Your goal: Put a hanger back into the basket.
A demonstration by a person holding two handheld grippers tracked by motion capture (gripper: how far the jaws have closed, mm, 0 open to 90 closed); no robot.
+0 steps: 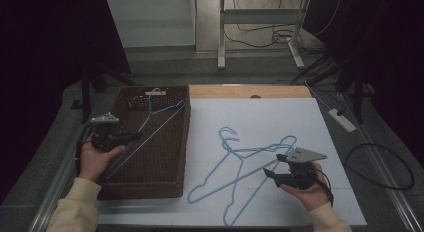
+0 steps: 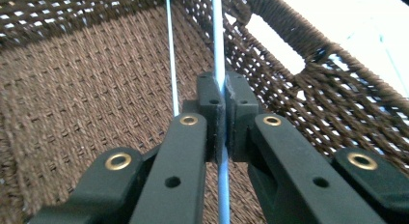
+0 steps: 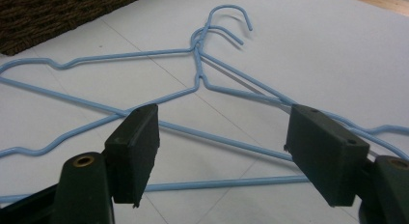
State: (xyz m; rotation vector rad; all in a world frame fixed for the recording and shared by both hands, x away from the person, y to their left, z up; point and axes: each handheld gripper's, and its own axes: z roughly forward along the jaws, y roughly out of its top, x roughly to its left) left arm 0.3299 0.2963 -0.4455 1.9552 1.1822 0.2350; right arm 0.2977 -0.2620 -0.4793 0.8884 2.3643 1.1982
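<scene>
Right gripper point(image 1: 274, 175): nearest you at the lower right of the high view. Its jaws stand wide apart with nothing between them, poised just above the two hangers on the table point(image 1: 260, 157).
Left gripper point(image 1: 134, 137): you hold it over the left part of the woven basket point(image 1: 165, 187). In the left gripper view its pads point(image 2: 212, 96) are clamped together on a blue wire bar.
Held hanger point(image 1: 150, 123): it lies inside the basket. Its long bar runs diagonally from the near left corner toward the far right, and its hook point(image 1: 156, 92) rests at the far wall.
Loose hangers point(image 1: 240, 167): two blue wire hangers lie overlapped on the white tabletop, just right of the basket. Their hooks point(image 1: 227, 134) point away from you; their long bars cross and run from near left to far right.
Step in hand: you appear to be placing one hanger in the basket, with two left to move.
Next move, left: spread the jaws so the bar drops flat on the basket floor, then lift straight out, clear of the wire.
Next move, right: lower the jaws astride a single bar and close on that one only; the crossed wires could snag and drag the second hanger along.
</scene>
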